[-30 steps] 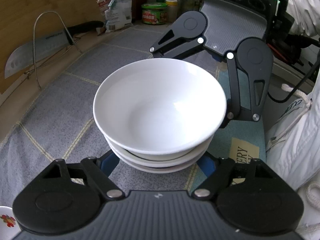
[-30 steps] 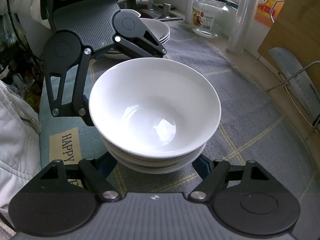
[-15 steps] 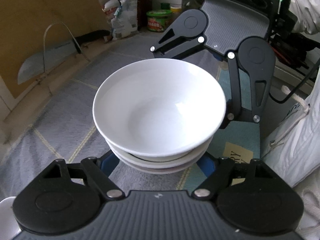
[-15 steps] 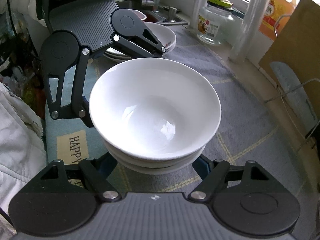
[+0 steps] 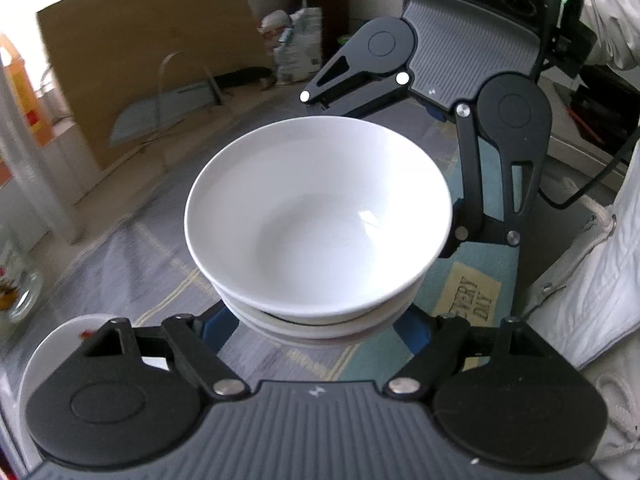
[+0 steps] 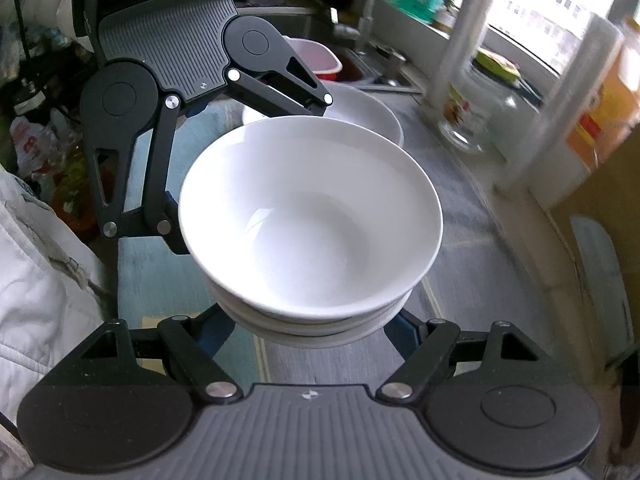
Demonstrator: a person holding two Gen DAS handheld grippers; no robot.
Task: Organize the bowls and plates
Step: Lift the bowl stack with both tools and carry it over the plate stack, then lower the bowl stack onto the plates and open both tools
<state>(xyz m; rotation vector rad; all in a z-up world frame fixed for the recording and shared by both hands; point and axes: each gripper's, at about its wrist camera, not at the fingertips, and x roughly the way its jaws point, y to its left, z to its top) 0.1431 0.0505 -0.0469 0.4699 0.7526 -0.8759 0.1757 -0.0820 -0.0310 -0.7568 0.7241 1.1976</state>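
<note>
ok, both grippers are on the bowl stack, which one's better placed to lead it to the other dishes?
Left, probably. Left gripper and right gripper both clamp the stack of white bowls, but the other white dishes sit just behind the left one.

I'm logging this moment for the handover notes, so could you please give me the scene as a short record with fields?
Held item: stack of white bowls, nested, upright, top bowl empty
Left gripper: shut on the stack's underside from the near side of its own view
Right gripper: shut on the stack, opposite the left gripper
Stack position: lifted clear of the grey checked cloth
Other dishes: white bowl on the counter behind the stack, right wrist view
Nearby: glass jar by the window; cardboard sheet
</note>
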